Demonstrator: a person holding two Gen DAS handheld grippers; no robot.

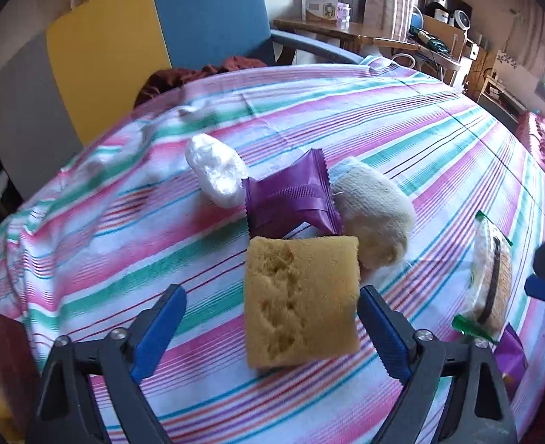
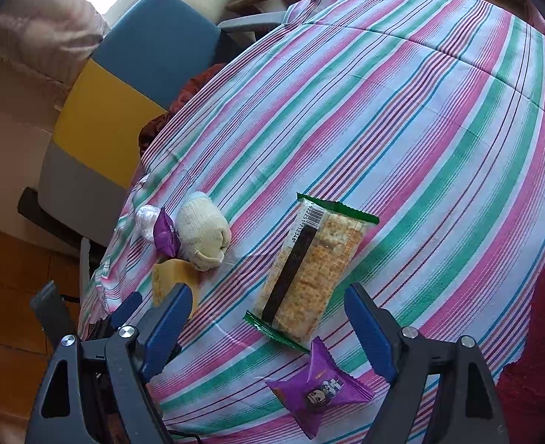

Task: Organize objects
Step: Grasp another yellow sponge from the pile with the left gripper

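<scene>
Left tool (image 1: 272, 318) wide, straddling yellow sponge (image 1: 302, 303) ungripped, apparently for sorting; right tool (image 2: 268, 318) wide over cracker packet (image 2: 309, 270).

Worktop under striped pink-green-white cloth (image 2: 420, 118) carries yellow sponge block (image 1: 302, 299), two purple foil snack packets (image 1: 291, 199) (image 2: 318, 388), rolled cream sock (image 2: 204, 235), white crumpled wad (image 1: 217, 172), clear green-ended cracker pack (image 2: 309, 270).

On the table (image 2: 439, 111), the sponge (image 1: 302, 299) lies before the snack pouch (image 1: 291, 199), between wad (image 1: 217, 170) and sock (image 1: 372, 207).

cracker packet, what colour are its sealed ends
Green, on the cracker packet; clearest in the right wrist view.
</scene>
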